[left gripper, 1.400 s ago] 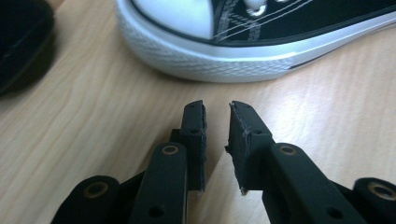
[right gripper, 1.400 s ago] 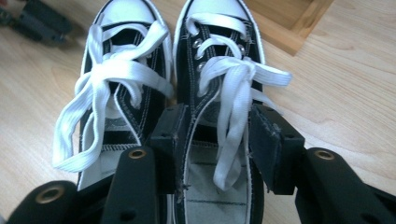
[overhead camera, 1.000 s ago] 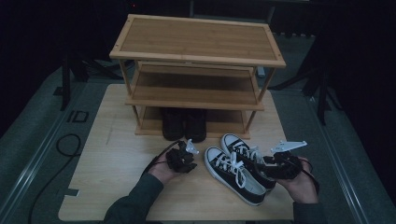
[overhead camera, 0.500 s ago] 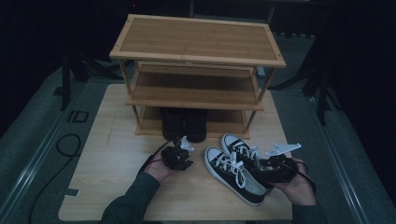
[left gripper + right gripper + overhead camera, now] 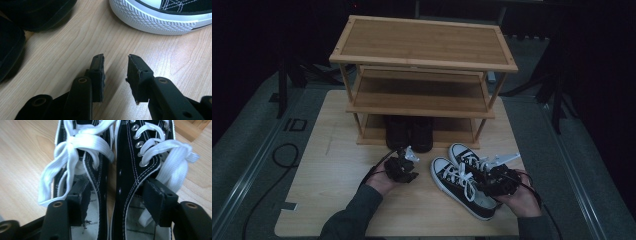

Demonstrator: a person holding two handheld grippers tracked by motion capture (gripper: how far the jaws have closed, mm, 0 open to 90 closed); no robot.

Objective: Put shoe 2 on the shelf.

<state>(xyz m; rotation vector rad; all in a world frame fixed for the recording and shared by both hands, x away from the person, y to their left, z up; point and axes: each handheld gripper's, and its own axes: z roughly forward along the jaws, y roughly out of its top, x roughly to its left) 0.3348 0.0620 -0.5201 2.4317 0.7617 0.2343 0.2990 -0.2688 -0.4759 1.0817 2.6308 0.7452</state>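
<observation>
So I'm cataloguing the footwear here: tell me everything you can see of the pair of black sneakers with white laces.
The sneakers are low, black, cloth-looking shoes with white stitching, metal eyelets, loosely tied flat white laces, white insides and ribbed white rubber toe caps. They stand upright side by side on the wooden table, toes toward the shoe rack. The right claw straddles their two adjoining inner walls, one jaw inside each shoe, its jaws just opening.

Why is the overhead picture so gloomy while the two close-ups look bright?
High view: dim, room black, only the table and rack lit. Left gripper view: bright wood, sneaker sharp. Right gripper view: white laces bright, near tongs slightly soft.
</observation>
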